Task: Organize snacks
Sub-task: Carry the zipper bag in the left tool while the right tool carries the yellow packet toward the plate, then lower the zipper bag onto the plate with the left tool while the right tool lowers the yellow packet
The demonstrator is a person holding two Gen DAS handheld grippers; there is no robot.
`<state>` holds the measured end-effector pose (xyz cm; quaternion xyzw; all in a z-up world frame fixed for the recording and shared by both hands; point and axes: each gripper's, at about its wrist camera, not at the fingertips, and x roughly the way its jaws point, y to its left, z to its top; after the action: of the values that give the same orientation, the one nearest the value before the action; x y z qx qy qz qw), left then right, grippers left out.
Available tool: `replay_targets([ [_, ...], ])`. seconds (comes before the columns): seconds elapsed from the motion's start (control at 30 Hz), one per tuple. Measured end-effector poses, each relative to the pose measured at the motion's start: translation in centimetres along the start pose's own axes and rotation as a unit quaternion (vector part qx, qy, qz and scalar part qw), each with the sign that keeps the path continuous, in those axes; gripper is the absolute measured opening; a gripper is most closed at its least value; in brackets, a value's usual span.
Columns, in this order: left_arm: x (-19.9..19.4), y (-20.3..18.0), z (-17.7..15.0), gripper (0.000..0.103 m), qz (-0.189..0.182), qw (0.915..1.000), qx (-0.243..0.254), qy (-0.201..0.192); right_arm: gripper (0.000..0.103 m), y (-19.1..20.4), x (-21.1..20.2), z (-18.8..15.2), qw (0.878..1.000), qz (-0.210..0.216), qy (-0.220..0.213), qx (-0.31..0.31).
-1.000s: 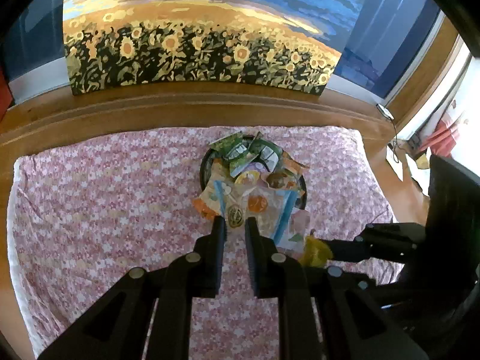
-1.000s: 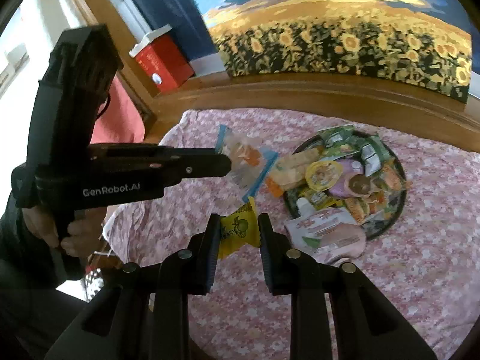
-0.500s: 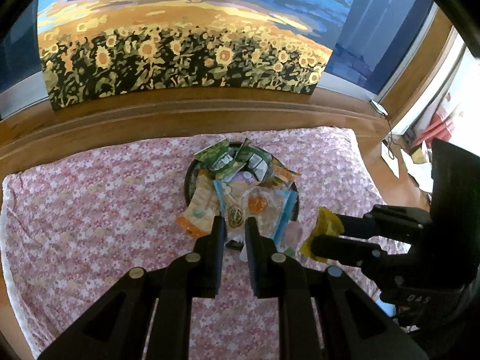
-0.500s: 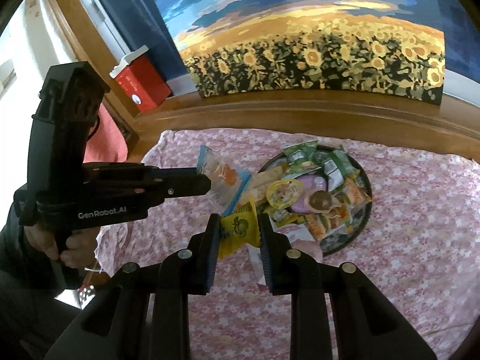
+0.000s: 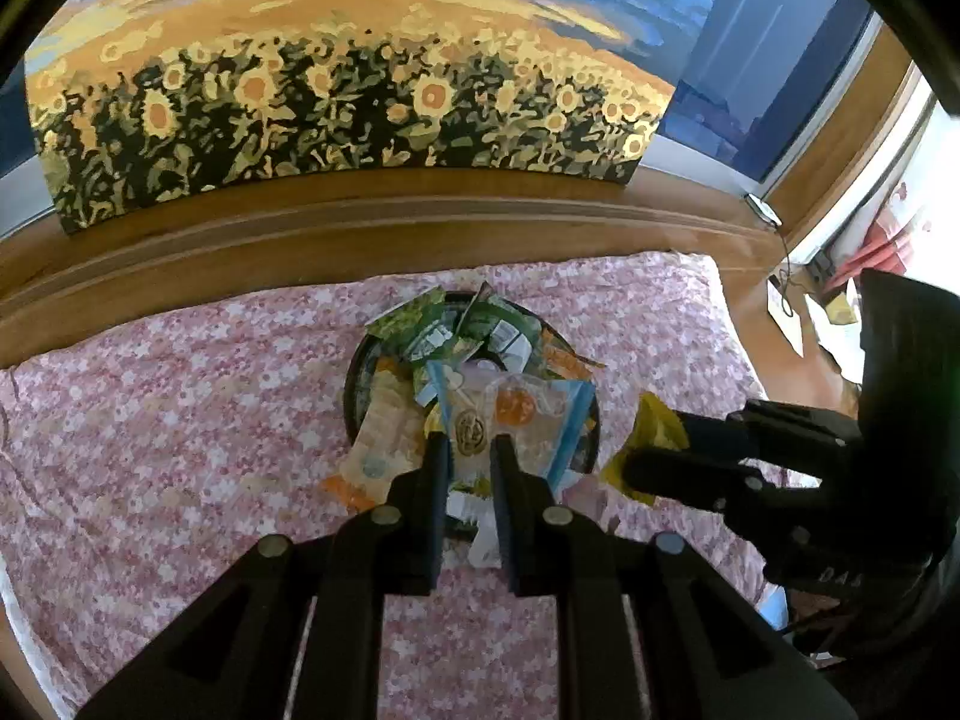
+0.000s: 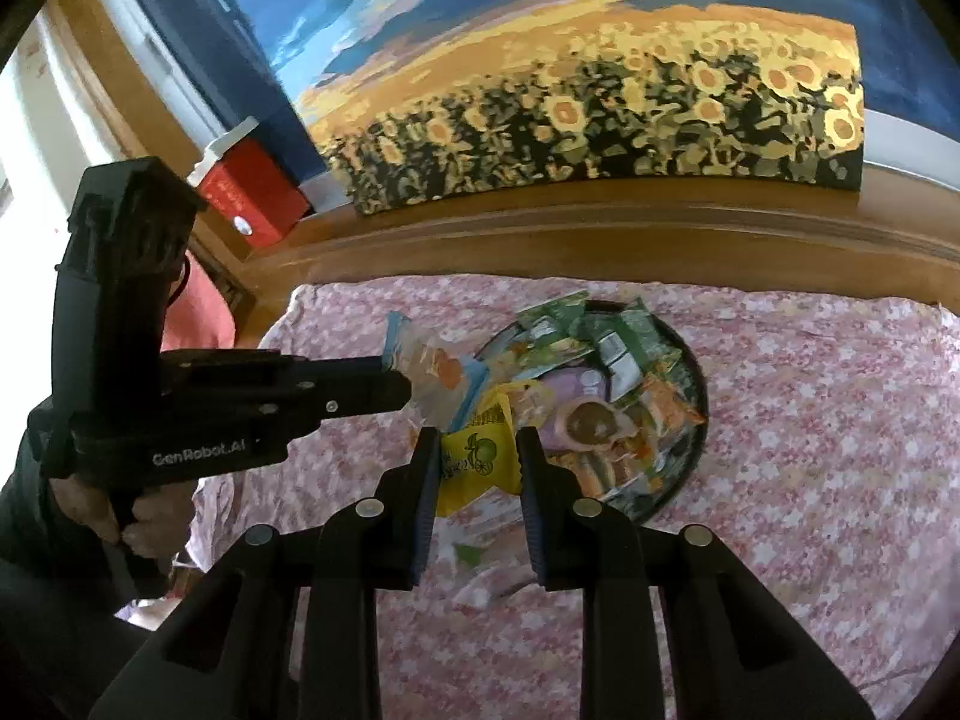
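Since a second ago both hands have carried their packets in toward the round tray [image 5: 354, 381], which now sits closer beneath the left wrist view, and the yellow packet [image 6: 480, 459] has swung from beside the tray to just at its near rim.

The left gripper [image 5: 469, 450] is clamped on a clear packet with blue edges [image 5: 510, 408]; the packet stands up from the fingers and hangs over the heaped snacks on the tray. The right gripper [image 6: 477, 450] pinches the yellow packet, whose long axis runs up and away from the fingers, roughly in line with them. The two grippers are near each other, the left one's packet just beyond and left of the yellow one in the right wrist view.

The tray lies ahead of and below both grippers on the flowered pink bed cover [image 6: 810, 420]. From the left gripper it is straight ahead; from the right it lies ahead and to the right, so the left hand appears the nearer to a drop onto the pile. Both would likely need to come forward and down before letting go.

An orange and cream packet [image 5: 384, 438] hangs over the tray's near left rim, and a pale pouch [image 6: 492, 576] lies on the cover under the right gripper, partly hidden by its fingers. Printing on the green packets [image 6: 618, 336] is too small to read, and how deep the pile goes cannot be told.
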<state>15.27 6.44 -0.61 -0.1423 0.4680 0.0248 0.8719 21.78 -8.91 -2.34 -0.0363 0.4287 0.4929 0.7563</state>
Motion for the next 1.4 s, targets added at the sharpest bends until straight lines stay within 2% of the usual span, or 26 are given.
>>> replay_targets([
  [0.6, 3.2, 0.9, 2.3, 0.015, 0.002, 0.9996, -0.004, 0.028, 0.026, -3.3, 2.8, 2.3, 1.000, 0.003, 0.016, 0.025],
  [1.4, 7.0, 2.1, 3.1, 0.015, -0.009, 0.9979, -0.020, 0.062, 0.026, -5.3, 6.4, 2.9, 0.997, -0.002, 0.058, 0.053],
])
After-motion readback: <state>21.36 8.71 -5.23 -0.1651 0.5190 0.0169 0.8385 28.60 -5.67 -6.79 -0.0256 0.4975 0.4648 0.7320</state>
